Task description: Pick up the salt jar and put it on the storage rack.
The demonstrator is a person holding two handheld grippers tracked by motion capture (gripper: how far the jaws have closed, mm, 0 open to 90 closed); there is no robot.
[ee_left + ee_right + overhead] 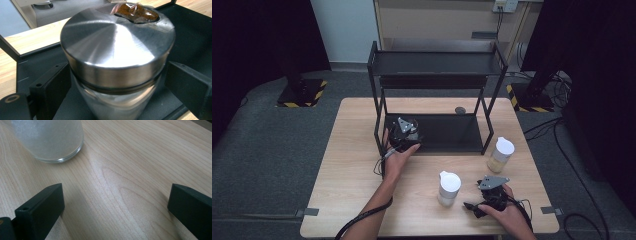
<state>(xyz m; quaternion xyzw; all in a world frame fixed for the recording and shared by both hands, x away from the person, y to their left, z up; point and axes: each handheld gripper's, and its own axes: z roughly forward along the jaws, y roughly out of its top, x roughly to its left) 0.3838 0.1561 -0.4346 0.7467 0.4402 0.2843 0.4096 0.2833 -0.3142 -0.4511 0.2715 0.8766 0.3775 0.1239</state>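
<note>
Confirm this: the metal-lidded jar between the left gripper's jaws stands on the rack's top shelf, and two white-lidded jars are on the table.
Not the top shelf. In the high view the left gripper is at the rack's bottom shelf, where the metal-lidded jar stands. The two white-lidded jars are on the table.

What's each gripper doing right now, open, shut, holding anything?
Left gripper: open, jaws either side of the steel-lidded jar on the rack's lower shelf, not clamped.
Right gripper: open, empty, over the table.

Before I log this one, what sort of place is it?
Probably a lab or studio set up for recording. A small wooden table stands on grey carpet, hazard-striped stand bases flank it, and loose cables run over the floor.
</note>
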